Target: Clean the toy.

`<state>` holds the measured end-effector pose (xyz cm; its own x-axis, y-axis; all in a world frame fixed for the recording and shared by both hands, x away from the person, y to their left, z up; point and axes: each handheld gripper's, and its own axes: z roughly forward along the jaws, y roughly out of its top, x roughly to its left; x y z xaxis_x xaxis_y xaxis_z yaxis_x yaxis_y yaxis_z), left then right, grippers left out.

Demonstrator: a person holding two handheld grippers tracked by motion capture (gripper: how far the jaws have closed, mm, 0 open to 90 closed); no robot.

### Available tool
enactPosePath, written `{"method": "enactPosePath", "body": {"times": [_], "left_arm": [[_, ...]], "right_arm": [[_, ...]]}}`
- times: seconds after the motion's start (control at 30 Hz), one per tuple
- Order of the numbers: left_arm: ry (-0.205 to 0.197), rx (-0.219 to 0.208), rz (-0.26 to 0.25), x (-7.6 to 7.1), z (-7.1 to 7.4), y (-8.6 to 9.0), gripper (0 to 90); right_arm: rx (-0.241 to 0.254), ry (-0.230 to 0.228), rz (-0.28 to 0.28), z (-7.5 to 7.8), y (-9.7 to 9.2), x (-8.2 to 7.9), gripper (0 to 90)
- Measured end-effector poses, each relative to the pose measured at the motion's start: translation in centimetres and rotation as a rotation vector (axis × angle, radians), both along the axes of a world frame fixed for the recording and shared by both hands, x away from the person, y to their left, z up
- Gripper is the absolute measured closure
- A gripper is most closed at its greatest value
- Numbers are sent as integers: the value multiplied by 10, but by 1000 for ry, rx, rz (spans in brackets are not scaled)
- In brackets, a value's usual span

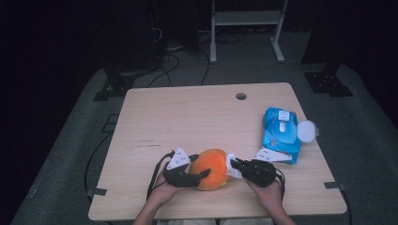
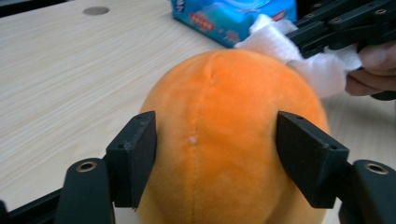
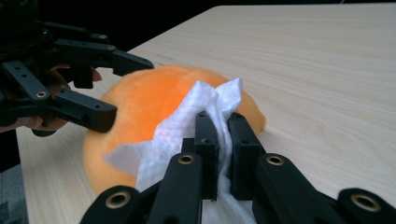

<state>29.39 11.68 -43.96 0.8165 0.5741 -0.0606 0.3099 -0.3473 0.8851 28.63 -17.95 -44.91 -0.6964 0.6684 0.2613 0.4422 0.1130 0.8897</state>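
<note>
Two grippers meet at an orange plush ball (image 1: 212,169) that sits on the wooden table (image 1: 197,117) near its front edge. The left gripper (image 2: 215,154) straddles the ball, one black jaw on each flank; the pads seem to lie against the plush, though how firmly they press is hard to judge from this angle. The right gripper (image 3: 223,140) is clenched on a white wipe (image 3: 187,126), its jaws pinched tight with the tissue bunched between them, and the wipe lies against the ball's upper side. Behind the right hand (image 1: 270,192), near the table's right edge, lies a blue pack of wet wipes (image 1: 280,133) with its round lid flipped open.
</note>
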Motion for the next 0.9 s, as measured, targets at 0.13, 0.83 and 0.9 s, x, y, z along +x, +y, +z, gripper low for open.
{"method": "enactPosePath", "body": {"times": [0.13,0.83,0.9], "left_arm": [[19,-12,10,4,-3,7,317],[-72,53,-143,-17,5,-18,243],[-50,24,-99,-12,8,-16,171]], "right_arm": [[-19,24,-18,-7,-3,2,832],[35,13,13,2,-3,3,832],[28,11,25,1,-3,3,832]]}}
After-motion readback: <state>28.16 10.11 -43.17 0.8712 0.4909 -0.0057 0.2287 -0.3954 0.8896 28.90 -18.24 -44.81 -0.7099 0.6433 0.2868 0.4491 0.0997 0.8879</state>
